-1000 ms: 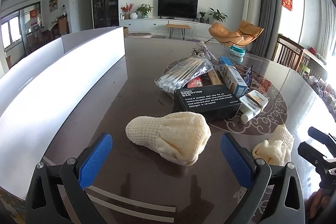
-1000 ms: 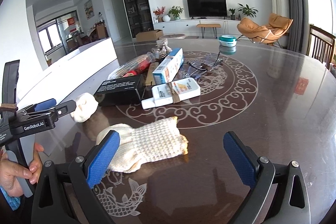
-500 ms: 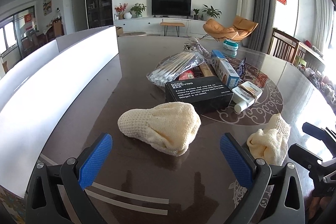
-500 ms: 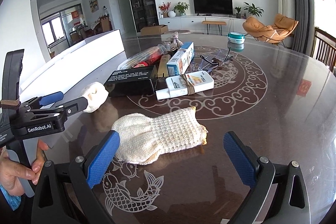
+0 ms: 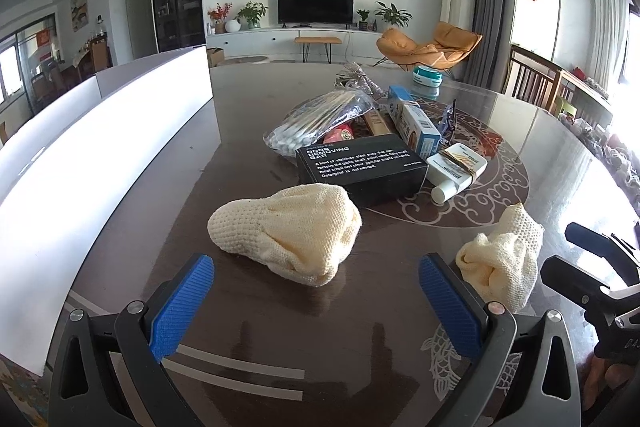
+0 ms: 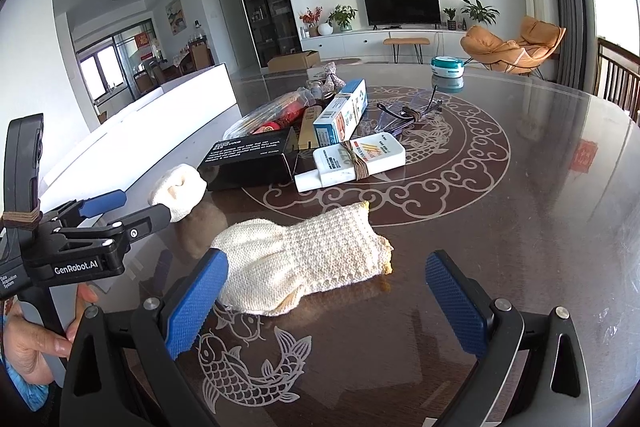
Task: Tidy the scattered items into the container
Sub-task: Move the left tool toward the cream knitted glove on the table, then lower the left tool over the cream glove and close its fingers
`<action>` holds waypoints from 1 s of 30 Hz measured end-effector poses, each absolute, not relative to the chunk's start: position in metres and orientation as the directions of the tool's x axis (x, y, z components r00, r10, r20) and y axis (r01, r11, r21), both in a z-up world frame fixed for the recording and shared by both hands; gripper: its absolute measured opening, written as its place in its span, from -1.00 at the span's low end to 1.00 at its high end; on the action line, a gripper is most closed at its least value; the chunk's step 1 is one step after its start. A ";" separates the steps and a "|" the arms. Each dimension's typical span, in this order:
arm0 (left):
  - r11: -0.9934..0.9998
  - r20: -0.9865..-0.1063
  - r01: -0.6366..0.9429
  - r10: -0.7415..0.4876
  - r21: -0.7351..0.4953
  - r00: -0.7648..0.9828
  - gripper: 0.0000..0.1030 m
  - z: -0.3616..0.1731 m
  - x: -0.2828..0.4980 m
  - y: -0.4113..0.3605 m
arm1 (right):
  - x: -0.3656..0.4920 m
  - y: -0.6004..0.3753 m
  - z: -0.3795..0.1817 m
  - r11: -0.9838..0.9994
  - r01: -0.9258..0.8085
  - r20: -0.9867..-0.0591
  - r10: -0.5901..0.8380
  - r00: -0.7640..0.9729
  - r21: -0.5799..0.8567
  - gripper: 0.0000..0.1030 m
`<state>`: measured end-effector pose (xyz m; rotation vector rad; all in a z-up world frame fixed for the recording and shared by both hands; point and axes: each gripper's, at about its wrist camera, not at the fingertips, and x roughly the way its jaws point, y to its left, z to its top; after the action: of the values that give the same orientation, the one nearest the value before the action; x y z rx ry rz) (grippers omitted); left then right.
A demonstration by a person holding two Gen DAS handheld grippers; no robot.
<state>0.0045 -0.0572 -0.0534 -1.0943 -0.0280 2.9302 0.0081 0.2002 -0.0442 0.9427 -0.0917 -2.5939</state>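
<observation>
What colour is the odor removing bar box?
Black cardboard box with white lettering; clearest in the left wrist view.

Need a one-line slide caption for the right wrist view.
Open right gripper approaches a cream knitted glove on the dark table; left gripper open beside it.

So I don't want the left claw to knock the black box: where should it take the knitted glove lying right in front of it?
Probably across the bunched, humped middle of the knitted glove, coming down from above and from the near side. The left claw is open and already straddles it; the black box sits just behind, so approaching from the near side keeps clear of it.
</observation>
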 end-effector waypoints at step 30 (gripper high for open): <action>-0.900 -0.695 -0.436 0.308 0.009 -0.650 1.00 -0.035 -0.006 0.036 | 0.015 0.295 -0.031 -0.965 0.028 -0.543 -0.170 -0.822 0.260 0.94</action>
<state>-0.0056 0.0356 -0.0350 -1.0162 0.2451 2.5191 0.0149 0.2946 -0.0307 0.8925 -0.3681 -2.8799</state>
